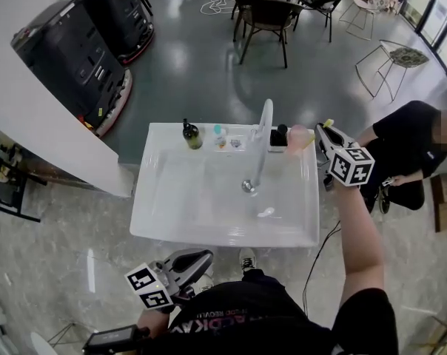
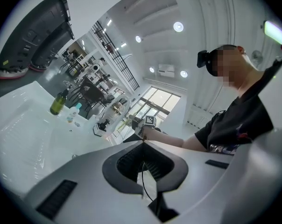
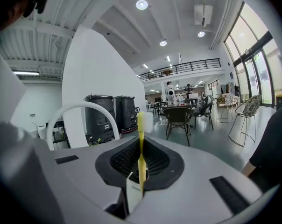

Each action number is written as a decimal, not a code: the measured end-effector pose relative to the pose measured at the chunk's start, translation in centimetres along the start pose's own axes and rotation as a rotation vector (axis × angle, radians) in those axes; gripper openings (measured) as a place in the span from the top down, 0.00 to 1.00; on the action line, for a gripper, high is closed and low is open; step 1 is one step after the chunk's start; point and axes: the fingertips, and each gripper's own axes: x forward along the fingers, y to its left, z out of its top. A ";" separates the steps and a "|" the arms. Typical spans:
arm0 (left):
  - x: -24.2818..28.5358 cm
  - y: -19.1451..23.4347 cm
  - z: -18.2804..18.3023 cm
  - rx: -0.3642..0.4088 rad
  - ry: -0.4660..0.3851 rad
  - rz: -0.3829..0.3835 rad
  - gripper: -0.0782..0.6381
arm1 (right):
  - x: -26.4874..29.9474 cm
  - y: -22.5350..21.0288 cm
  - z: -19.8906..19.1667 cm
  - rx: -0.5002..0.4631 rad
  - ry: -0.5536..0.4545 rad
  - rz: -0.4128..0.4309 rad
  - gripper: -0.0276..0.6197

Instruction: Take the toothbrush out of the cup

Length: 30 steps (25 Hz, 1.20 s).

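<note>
Right gripper (image 3: 140,154) fingers pinch the yellow toothbrush (image 3: 140,125) upright, bristles on top, over the back right corner of the sink (image 1: 157,228), beside the blurred pink cup (image 1: 300,136). Left gripper (image 2: 143,146) fingers pressed together, nothing between them, low by the sink's near edge.

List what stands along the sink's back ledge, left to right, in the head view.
Dark green pump bottle → small teal-capped bottle → white curved faucet → black object on a white tray → blurred pink cup → right tool gripping the yellow toothbrush.
</note>
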 end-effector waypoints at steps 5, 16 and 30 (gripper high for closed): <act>-1.5 -0.3 0.1 -0.009 0.017 -0.050 0.88 | -3.0 3.2 0.4 0.007 -0.015 -0.002 0.91; -4.4 -1.4 0.8 0.012 0.064 -0.144 0.88 | -8.6 11.5 -1.7 0.026 -0.010 0.018 0.91; -10.6 -2.4 -1.4 0.036 0.128 -0.185 0.88 | -16.4 23.7 -4.9 0.045 -0.035 0.045 0.91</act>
